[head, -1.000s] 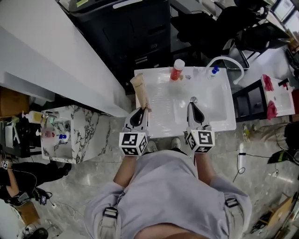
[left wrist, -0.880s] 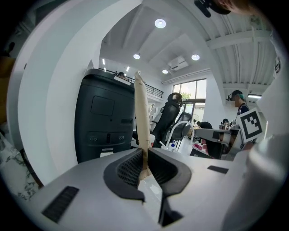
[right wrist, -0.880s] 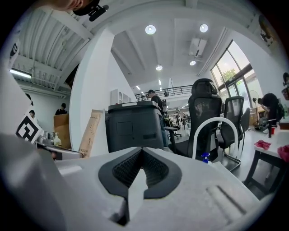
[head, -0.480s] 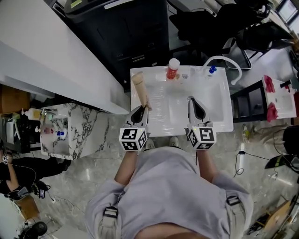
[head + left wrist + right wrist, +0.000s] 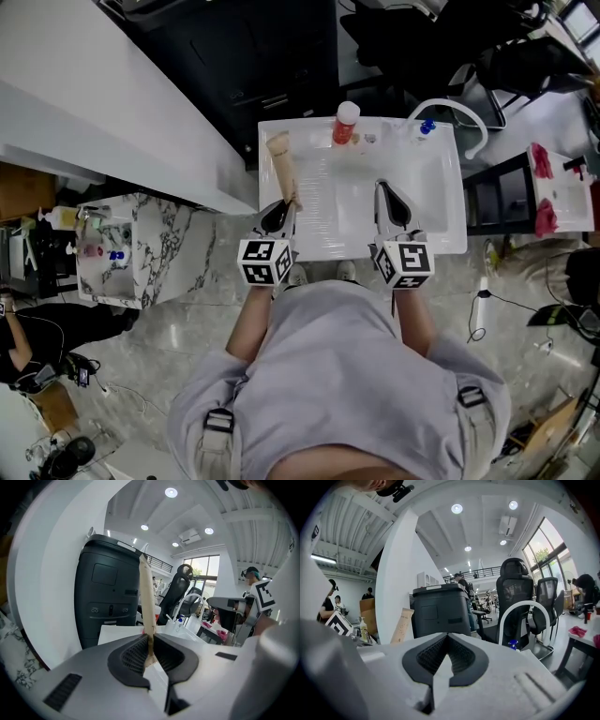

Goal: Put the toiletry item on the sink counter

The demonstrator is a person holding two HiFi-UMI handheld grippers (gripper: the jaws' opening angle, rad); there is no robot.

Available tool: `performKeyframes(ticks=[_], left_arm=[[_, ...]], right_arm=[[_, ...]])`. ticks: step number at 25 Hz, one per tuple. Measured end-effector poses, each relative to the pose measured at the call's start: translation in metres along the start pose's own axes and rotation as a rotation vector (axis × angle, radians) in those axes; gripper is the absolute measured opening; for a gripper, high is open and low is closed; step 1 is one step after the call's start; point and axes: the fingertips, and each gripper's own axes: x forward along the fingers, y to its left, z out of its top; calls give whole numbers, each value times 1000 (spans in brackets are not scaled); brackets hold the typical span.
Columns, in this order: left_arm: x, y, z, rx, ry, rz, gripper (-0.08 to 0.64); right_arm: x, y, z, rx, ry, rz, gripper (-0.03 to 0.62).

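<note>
Toiletry tube [image 5: 282,171] was pinched at its crimped end by the left tool [image 5: 286,206], jutting forward from the tips over the left edge of the surface [image 5: 314,230]. Right tool [image 5: 382,190] was pressed together, empty, over the basin [image 5: 420,202].

We look down on a white sink worktop [image 5: 319,239]. Its open basin [image 5: 352,202] offers free room beside the right gripper [image 5: 381,186]. The left ledge is taken by a beige tube [image 5: 281,167]. A red bottle [image 5: 345,124] and arched faucet [image 5: 466,120] block the back rim.
</note>
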Motion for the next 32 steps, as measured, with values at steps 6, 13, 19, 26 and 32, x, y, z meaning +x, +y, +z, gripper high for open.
performKeyframes(ticks=[6,13,19,26,32], left_arm=[[9,2,-18,-18,66,-22,35],[18,7,-38,-25,116,-29,35],[28,11,-58,-36,160,-31,35],[43,15,-79,-49,225,-42,35],[53,21,-100,-73,283,-41,35]], right_arm=[[-4,-1,-3,1,10,-10,5],[-4,-5,-13,15,29,-35,3],[-6,-7,-17,14,34,-49,5],[-5,-10,-14,9,29,-59,5],[-2,-10,-12,2,24,-55,5]])
